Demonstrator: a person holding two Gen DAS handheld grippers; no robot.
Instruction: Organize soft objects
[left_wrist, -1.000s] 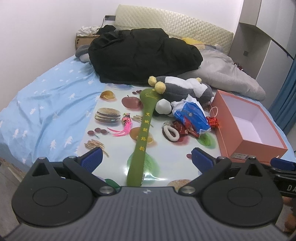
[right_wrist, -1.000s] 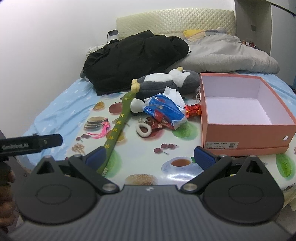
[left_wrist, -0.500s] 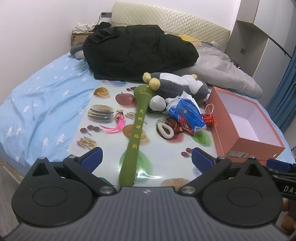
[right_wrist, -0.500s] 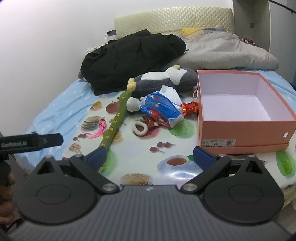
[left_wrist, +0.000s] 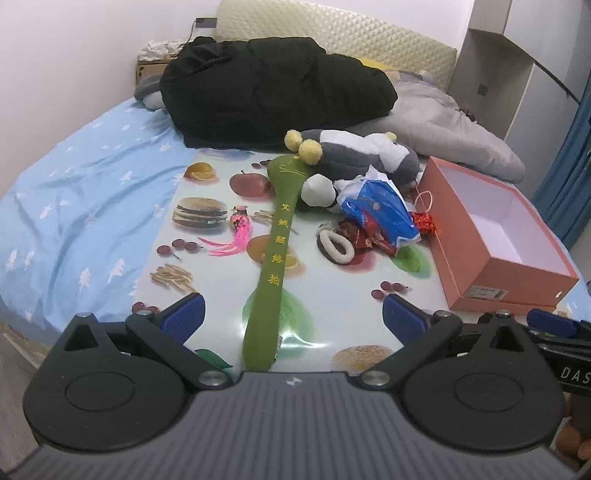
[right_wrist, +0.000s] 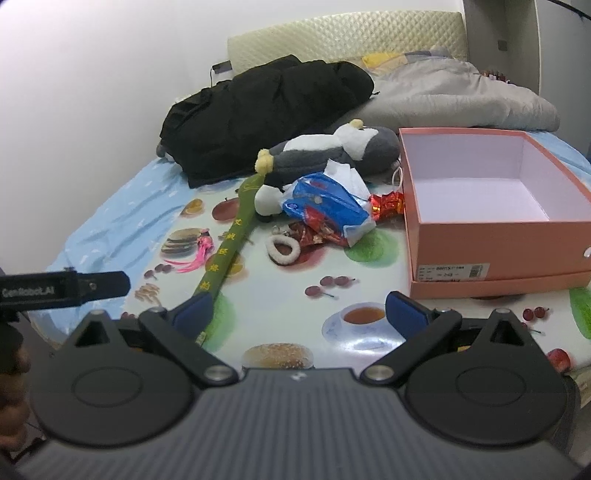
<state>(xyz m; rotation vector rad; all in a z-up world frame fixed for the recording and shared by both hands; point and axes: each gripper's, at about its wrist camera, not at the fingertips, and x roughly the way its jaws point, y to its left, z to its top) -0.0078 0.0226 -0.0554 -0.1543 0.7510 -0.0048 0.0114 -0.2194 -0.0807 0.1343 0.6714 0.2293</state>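
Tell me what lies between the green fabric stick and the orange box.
In the left wrist view: a fluffy ring, red wrappers and a blue plastic bag.

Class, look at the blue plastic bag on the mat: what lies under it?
Red foil wrappers poke out from under the blue plastic bag, with white paper behind it. Whatever else lies beneath is covered.

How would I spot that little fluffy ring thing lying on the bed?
Start at the open salmon-pink cardboard box on the food-print plastic sheet. Left of it lies a crumpled blue plastic bag; just in front sits the small fuzzy ring, white with a dark brown edge. It is the only loop-shaped item there.
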